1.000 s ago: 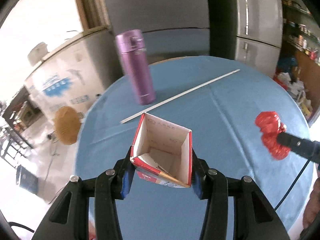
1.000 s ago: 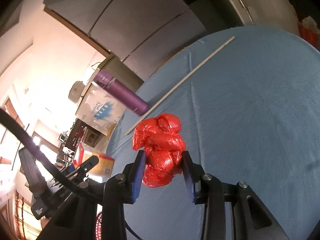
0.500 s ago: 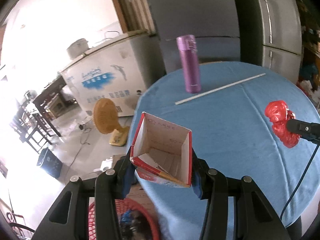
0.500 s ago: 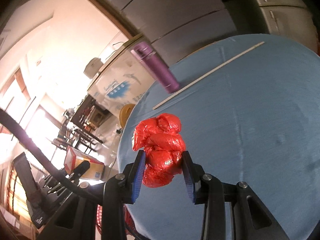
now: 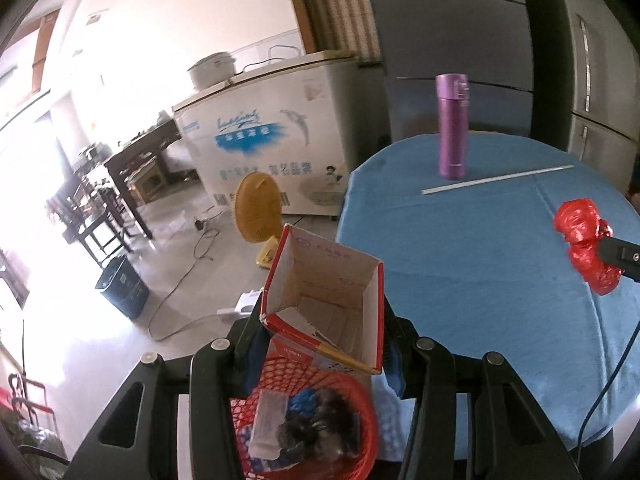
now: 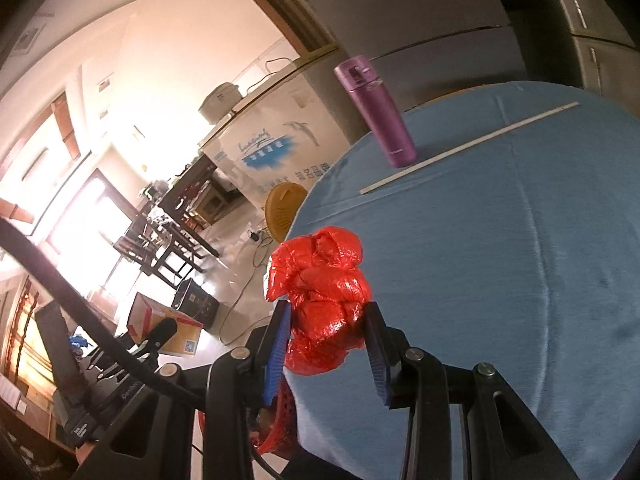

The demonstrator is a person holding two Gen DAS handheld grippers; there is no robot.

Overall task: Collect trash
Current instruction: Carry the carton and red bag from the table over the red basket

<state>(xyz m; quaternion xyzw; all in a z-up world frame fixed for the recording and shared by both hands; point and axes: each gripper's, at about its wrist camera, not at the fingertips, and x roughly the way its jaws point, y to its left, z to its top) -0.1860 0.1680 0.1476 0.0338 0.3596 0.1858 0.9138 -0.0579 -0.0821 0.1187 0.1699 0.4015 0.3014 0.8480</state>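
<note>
The left claw (image 5: 322, 344) is closed on an open red and white carton (image 5: 326, 300), one blue pad on each side wall, and the open mouth of the carton faces forward. Directly under this claw stands a red mesh basket (image 5: 360, 408) on the floor, with mixed trash already inside it. The carton is above the near rim of the basket, beside the edge of the counter (image 5: 460, 264), which is covered with a blue cloth.

The right claw (image 6: 326, 340) is closed on a crumpled red plastic bag (image 6: 320, 296), which bulges out above and below the pads. This claw is over the left border of the counter (image 6: 500, 280), and a part of the red basket (image 6: 280, 412) shows below its left finger. In the left wrist view the same red bag (image 5: 584, 248) appears to the right of the left claw, over the counter.

Farther ahead of both claws, a thin white stick (image 5: 496, 179) lies flat on the cloth. Just behind it a purple flask (image 5: 452, 126) stands upright near the far edge. Beyond the counter, ahead and to the left, there is a yellow fan (image 5: 256, 212) on the floor and a white chest freezer (image 5: 264, 140).
</note>
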